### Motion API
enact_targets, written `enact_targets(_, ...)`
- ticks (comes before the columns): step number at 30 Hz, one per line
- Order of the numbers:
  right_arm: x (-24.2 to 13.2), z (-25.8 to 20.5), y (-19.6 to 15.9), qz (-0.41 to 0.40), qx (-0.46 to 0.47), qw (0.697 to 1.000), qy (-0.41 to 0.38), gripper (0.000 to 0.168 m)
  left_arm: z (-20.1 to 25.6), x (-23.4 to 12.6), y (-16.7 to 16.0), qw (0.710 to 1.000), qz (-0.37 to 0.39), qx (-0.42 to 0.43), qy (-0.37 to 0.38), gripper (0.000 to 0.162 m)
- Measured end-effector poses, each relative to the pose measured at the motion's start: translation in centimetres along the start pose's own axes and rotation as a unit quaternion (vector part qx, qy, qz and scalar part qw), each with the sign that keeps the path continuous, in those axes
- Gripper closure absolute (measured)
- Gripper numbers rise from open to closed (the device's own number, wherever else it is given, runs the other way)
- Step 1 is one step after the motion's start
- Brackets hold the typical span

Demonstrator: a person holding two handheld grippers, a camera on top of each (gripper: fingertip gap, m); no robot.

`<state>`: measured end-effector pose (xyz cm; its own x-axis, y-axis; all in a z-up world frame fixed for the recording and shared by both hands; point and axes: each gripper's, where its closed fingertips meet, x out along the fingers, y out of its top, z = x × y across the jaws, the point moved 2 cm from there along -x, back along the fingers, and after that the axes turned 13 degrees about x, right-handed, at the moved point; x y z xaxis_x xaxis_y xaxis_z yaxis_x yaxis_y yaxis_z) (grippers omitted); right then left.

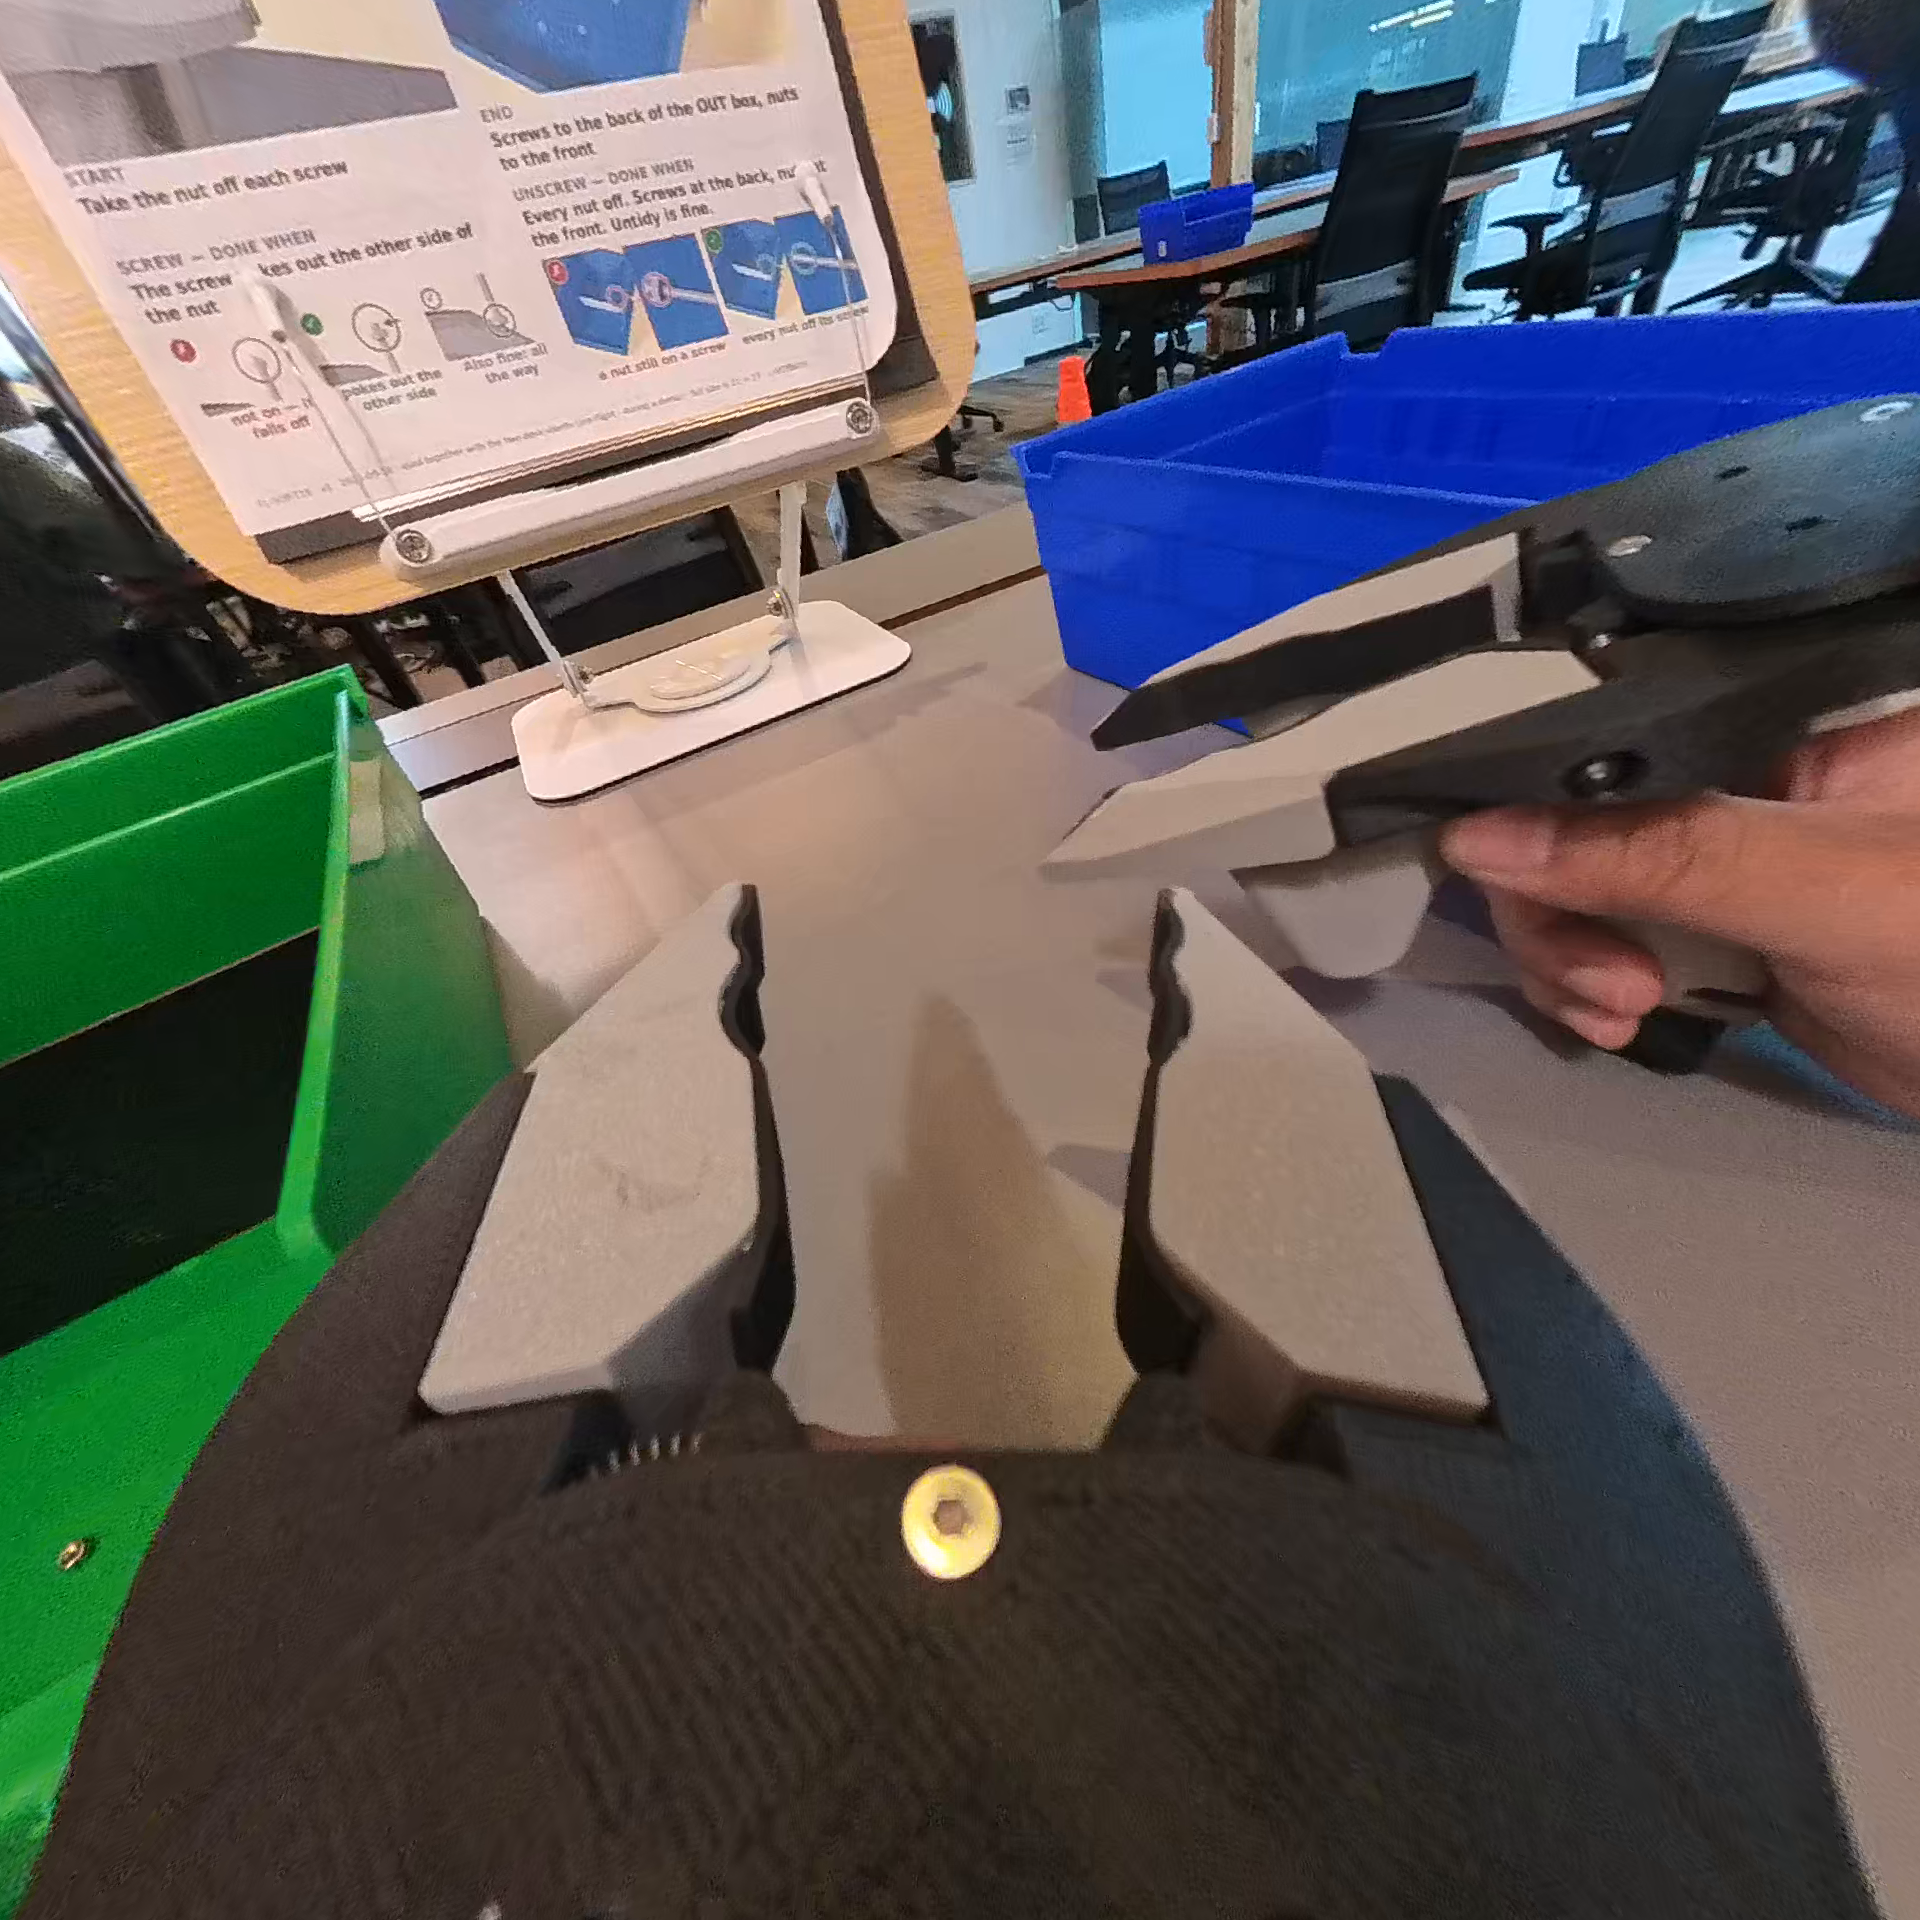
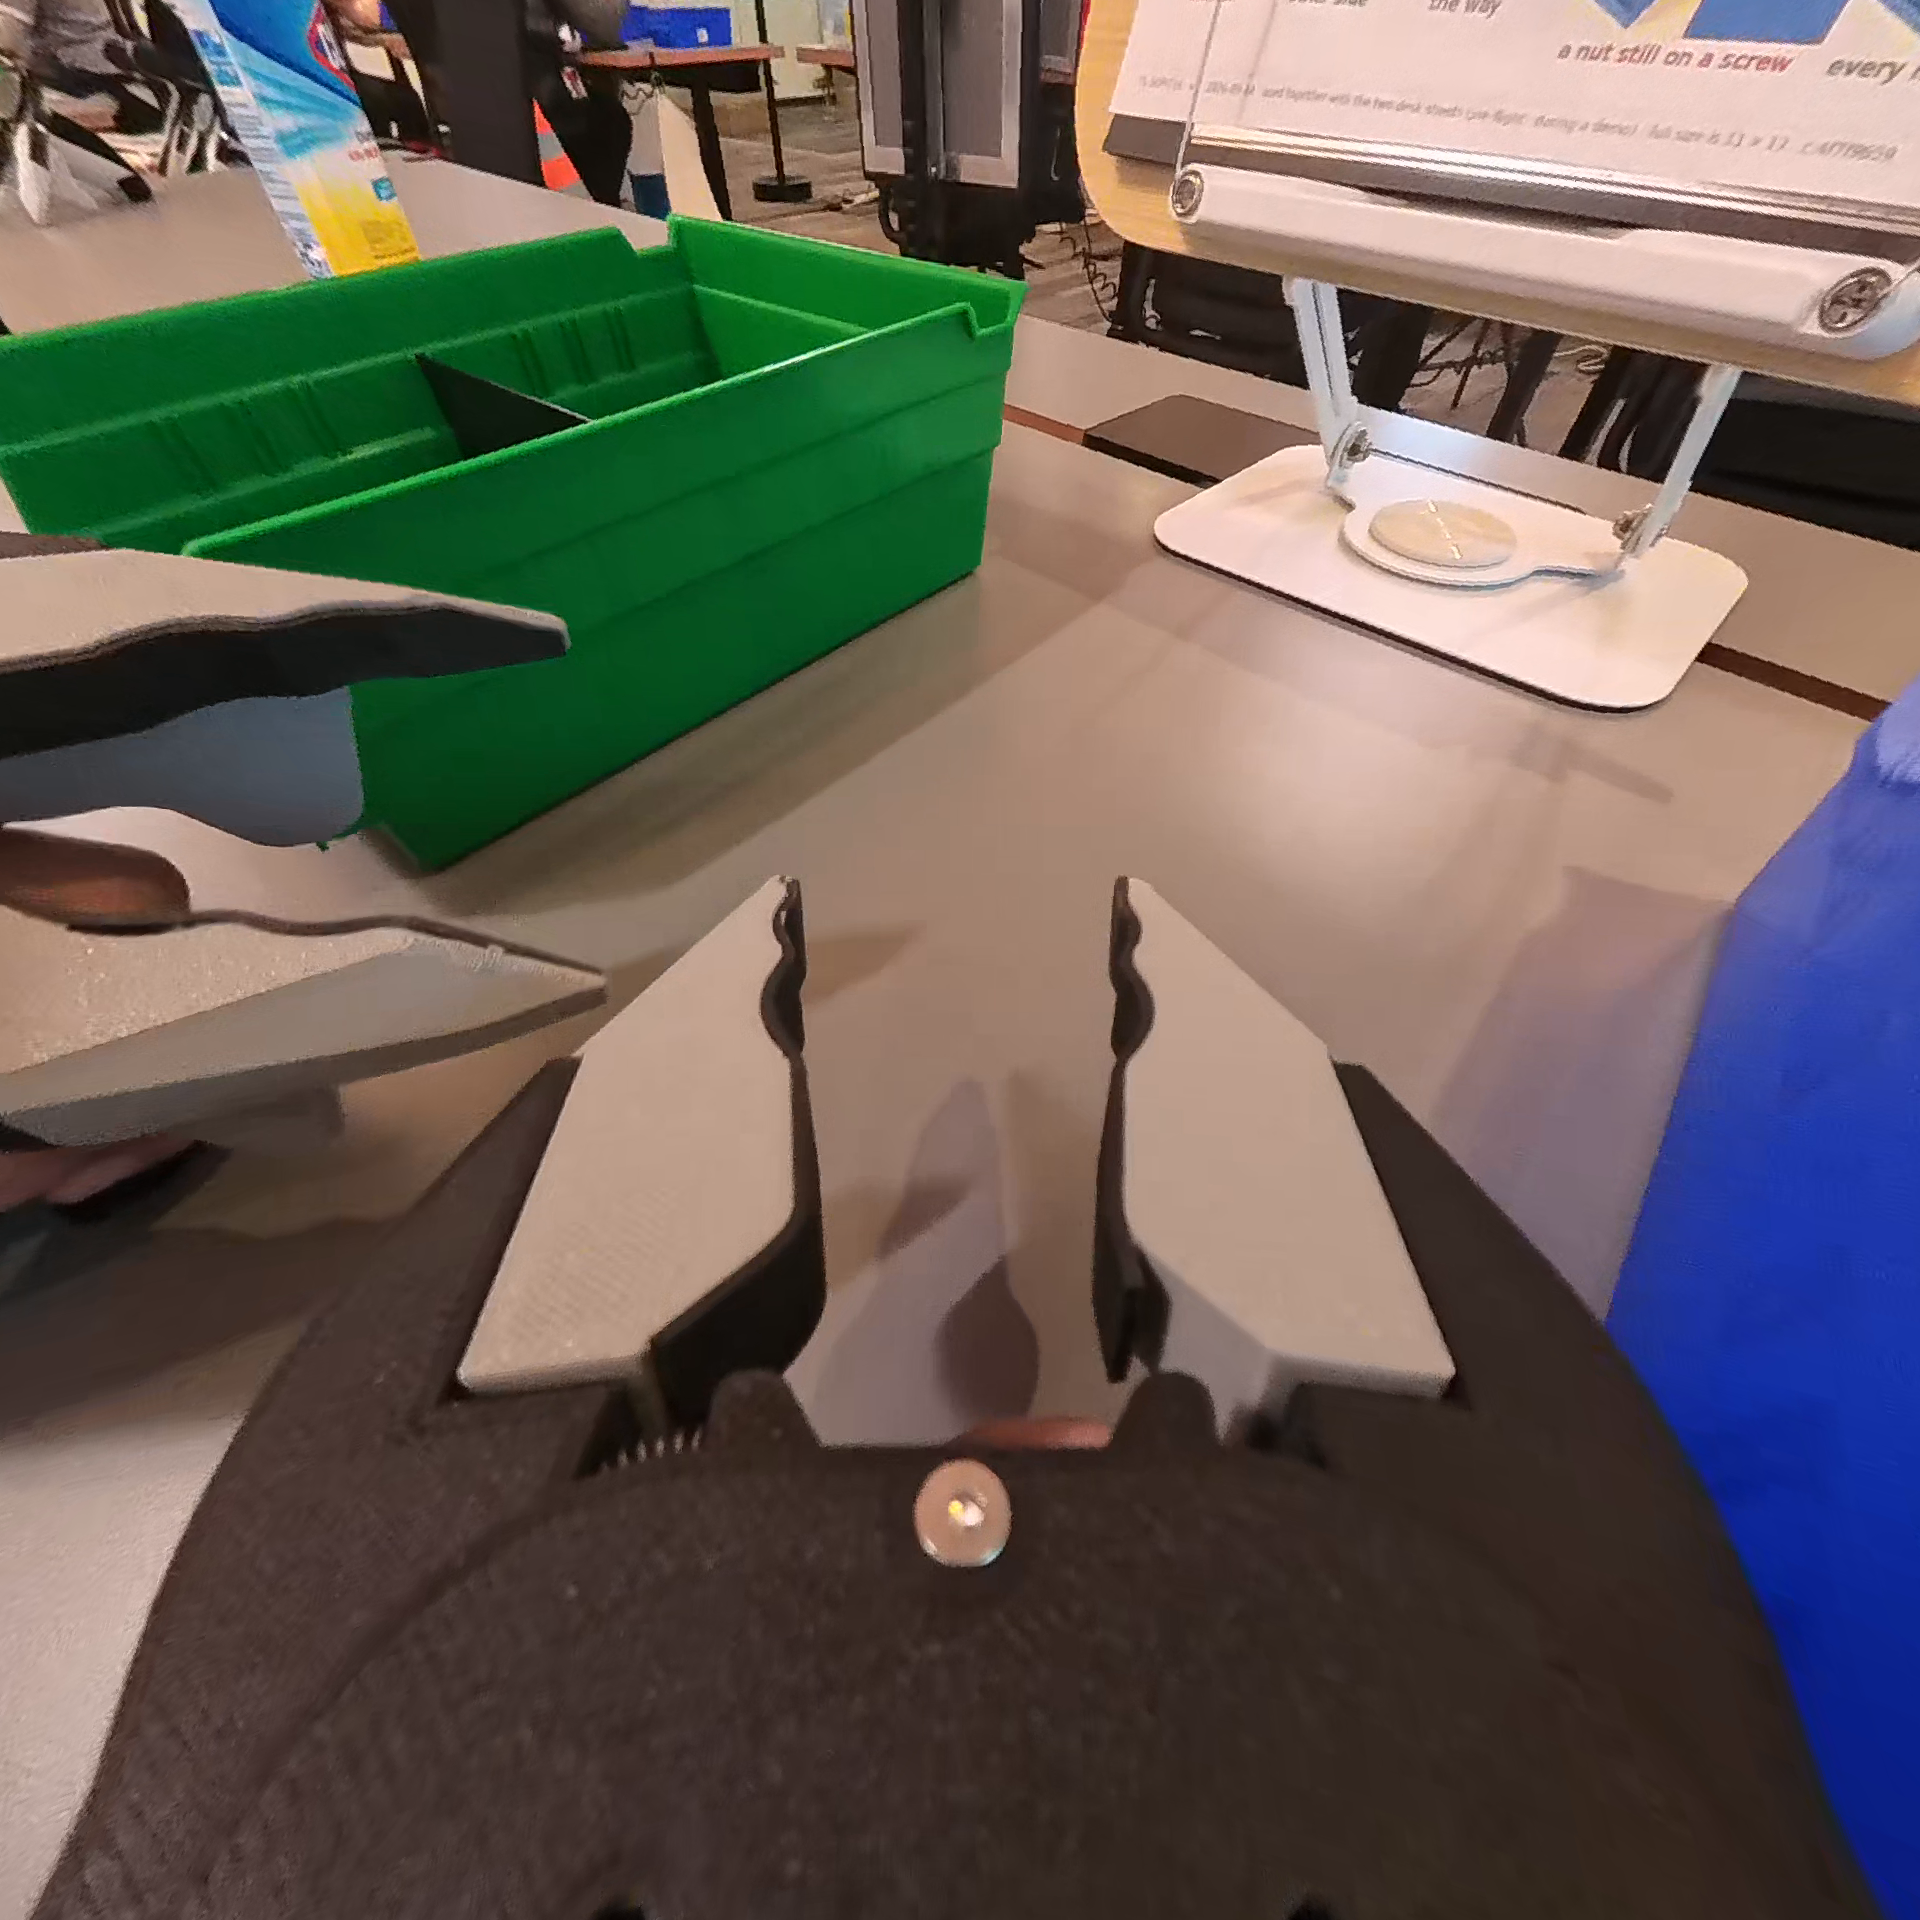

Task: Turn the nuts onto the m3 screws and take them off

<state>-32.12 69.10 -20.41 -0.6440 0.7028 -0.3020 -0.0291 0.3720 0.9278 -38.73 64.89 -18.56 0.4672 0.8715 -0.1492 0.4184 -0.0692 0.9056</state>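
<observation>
Over the middle of the grey surface (image 1: 935, 790) both pairs of tongs hover empty, fingers spread apart with nothing between them. The left tongs (image 1: 958, 904) point toward the far edge, where a white document stand (image 1: 717, 675) carries a printed sheet; the right tongs (image 2: 956, 894) point the same way from the other side, tips angled toward each other.

No nut or M3 screw shows in either view — they presumably lie inside a bin, too small or hidden behind the walls. The green bin (image 2: 665, 582) sits toward the surface's left edge, just beside the left tongs, with a black divider across it. The blue bin (image 1: 1455, 499) sits toward the right edge, close against the right tongs. So, in my judgement, each pair of tongs is nearer its own side's bin, and the coming reach goes outward and down over a bin wall.

A bare hand (image 1: 1704, 914) grips the right tongs' handle, held roughly level and low.
</observation>
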Motion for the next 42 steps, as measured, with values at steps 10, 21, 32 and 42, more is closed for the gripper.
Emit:
enact_targets(10, 0.2, 0.6, -0.1, -0.005, 0.010, 1.000, -0.018, 0.112, 0.4, -0.2, 0.0, 1.000, 0.004, -0.003, -0.018, 0.089)
enact_targets(21, 0.0, 0.3, 0.0, 0.002, -0.009, 1.000, -0.020, 0.112, 1.5, 0.3, -0.1, 0.999, -0.014, 0.036, -0.034, 0.089)
enact_targets(32, -0.3, -0.7, 0.1, 0.008, -0.021, 1.000, 0.007, 0.111, 1.0, 0.2, -0.1, 0.999, -0.014, 0.034, -0.014, 0.088)
enact_targets(42, -0.6, -1.6, 0.4, 0.019, -0.050, 0.998, 0.016, 0.112, -2.7, 0.2, -2.0, 0.989, -0.053, 0.118, 0.069, 0.086)
